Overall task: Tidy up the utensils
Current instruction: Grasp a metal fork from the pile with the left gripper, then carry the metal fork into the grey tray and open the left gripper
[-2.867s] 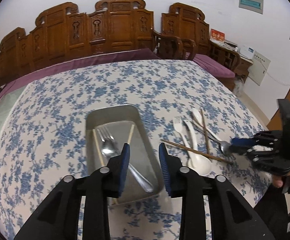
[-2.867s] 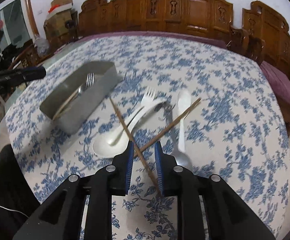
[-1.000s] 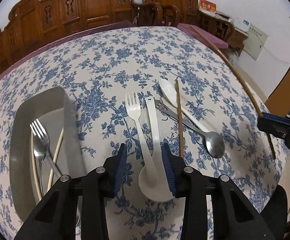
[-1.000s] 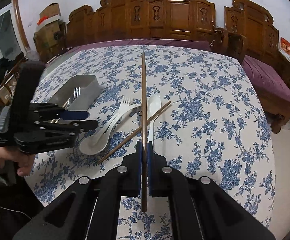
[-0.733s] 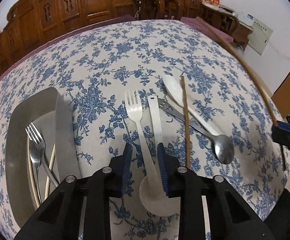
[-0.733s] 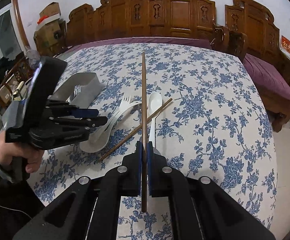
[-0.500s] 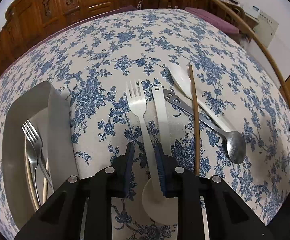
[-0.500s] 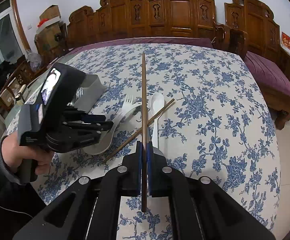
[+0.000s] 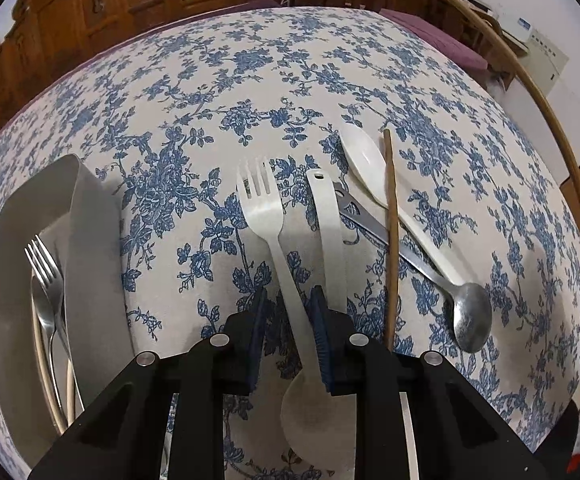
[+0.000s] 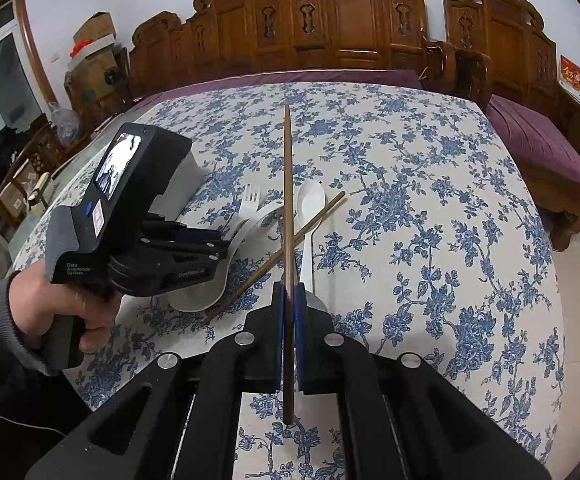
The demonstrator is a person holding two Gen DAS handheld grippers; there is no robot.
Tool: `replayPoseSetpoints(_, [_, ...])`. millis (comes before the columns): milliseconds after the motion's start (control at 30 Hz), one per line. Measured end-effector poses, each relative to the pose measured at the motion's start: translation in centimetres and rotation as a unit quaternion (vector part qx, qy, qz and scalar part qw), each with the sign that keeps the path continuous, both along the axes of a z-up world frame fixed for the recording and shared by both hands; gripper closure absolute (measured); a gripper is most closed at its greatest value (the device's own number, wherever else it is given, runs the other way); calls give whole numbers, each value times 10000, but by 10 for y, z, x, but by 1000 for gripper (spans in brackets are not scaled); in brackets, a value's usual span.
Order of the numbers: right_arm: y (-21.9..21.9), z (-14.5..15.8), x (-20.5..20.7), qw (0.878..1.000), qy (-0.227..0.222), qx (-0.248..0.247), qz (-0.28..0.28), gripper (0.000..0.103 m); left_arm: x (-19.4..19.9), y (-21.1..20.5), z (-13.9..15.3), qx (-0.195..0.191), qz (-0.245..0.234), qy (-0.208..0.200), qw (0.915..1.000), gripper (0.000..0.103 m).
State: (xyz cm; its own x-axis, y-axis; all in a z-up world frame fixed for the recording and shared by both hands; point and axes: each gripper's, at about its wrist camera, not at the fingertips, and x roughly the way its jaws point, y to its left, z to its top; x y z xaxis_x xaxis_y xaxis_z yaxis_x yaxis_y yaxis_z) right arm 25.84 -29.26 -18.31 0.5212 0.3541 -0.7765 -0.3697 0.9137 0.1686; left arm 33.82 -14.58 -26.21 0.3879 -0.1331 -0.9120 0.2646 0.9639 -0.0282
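- The left gripper (image 9: 288, 330) hangs low over the table (image 9: 218, 80) with its blue pads partly open, a narrow gap between them.
- The white fork (image 9: 268, 232) has its handle running between those pads; I cannot tell whether either pad touches it. Its tines point away from the fingers.
- Just right of the fork lies the ladle (image 9: 327, 232), its handle passing by the right finger and its bowl beneath the gripper body.
- Further right of the fingers, a chopstick (image 9: 390, 232) lies on the cloth across a metal spoon (image 9: 467, 316) and beside a white spoon (image 9: 365, 168); the three overlap.
- Left of the fingers sits the tray (image 9: 90, 240), holding a steel fork (image 9: 44, 268), another steel utensil and pale chopsticks.
- The right gripper (image 10: 289, 300) has its pads closed tight on a dark chopstick (image 10: 287, 200), which sticks straight out ahead of the fingers, lifted clear of the table; a short end pokes back between the finger bases.
- From the right wrist view, the left gripper is ahead and left of the fingers, held in the person's hand (image 10: 50, 308), its tips over the ladle.
- In the left wrist view, the held chopstick arcs along the far right edge, well apart from the left fingers.
- Wooden chairs (image 10: 353, 20) stand beyond the table.
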Motion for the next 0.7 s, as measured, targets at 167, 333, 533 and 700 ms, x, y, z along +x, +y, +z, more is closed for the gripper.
replayPoseSetpoints(167, [2,-2,0,10000,25,-12,18,97,3,2,1,-10,73,-23,10000,95])
replayPoseSetpoints(333, [2,-2,0,10000,23,-9,20,97,-3,5,13,16,176,-319,9993,96])
replayPoseSetpoints(533, [4,-2,0,10000,12,-3,25,97,-10,10,36,7,170,-628,9979,96])
replayPoseSetpoints(700, [7,3,-3,10000,-35,90,25,97,-19,14,56,-44,103,-865,9962,96])
